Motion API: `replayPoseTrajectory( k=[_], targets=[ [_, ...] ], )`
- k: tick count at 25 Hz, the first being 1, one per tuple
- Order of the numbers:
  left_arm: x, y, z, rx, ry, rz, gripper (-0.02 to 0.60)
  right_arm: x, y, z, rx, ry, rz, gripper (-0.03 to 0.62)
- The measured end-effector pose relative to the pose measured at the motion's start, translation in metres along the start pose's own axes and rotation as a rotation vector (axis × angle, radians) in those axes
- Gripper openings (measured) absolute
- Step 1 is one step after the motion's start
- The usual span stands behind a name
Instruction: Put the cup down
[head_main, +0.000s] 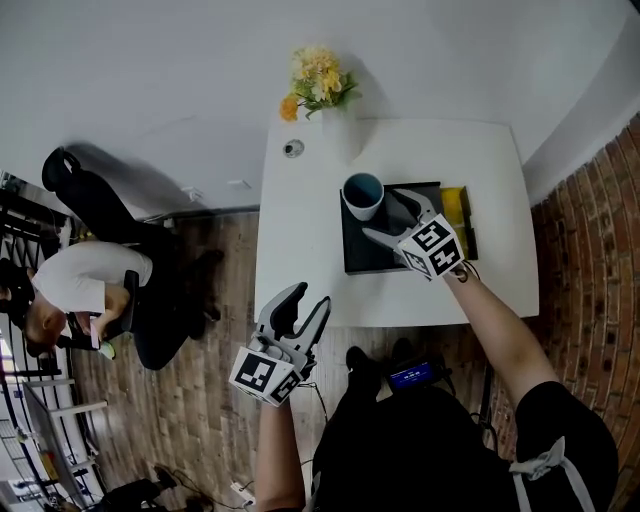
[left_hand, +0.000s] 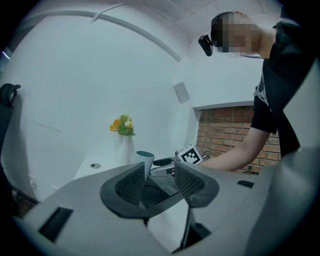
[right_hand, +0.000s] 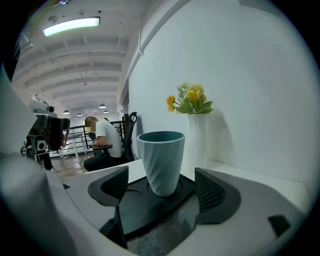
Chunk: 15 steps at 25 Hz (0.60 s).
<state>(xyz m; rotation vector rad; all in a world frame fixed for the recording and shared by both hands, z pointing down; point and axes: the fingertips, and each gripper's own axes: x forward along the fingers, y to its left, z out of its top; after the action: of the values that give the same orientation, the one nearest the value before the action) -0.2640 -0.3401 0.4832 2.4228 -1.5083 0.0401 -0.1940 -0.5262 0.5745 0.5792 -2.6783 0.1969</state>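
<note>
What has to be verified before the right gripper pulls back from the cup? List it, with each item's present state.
1. The cup stands upright on the black tray: ok.
2. The right gripper has its jaws apart, one on each side of the cup, neither touching it: ok.
3. The left gripper is open, holds nothing, and hangs off the near edge of the table: ok.
4. The vase of flowers stands beyond the cup, apart from it, so likely outside a backward path: ok.
5. The cup is empty: cannot tell; its inside shows only dark.
</note>
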Motion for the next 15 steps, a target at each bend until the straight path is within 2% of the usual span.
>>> replayPoseTrajectory(
  k=[5, 9, 15],
  targets=[
    [-0.005, -0.004, 0.000, 0.010, -0.010, -0.006, 0.192, -0.035, 0.004, -0.003, 0.056, -0.014, -0.023, 0.403],
    [-0.007, -0.011, -0.001, 0.016, -0.018, -0.020, 0.192, -0.067, 0.019, 0.005, 0.124, -0.056, -0.002, 0.387],
    [-0.003, -0.028, -0.003, 0.022, -0.023, -0.058, 0.192, -0.117, 0.045, 0.022, 0.198, -0.139, -0.004, 0.193]
  ],
)
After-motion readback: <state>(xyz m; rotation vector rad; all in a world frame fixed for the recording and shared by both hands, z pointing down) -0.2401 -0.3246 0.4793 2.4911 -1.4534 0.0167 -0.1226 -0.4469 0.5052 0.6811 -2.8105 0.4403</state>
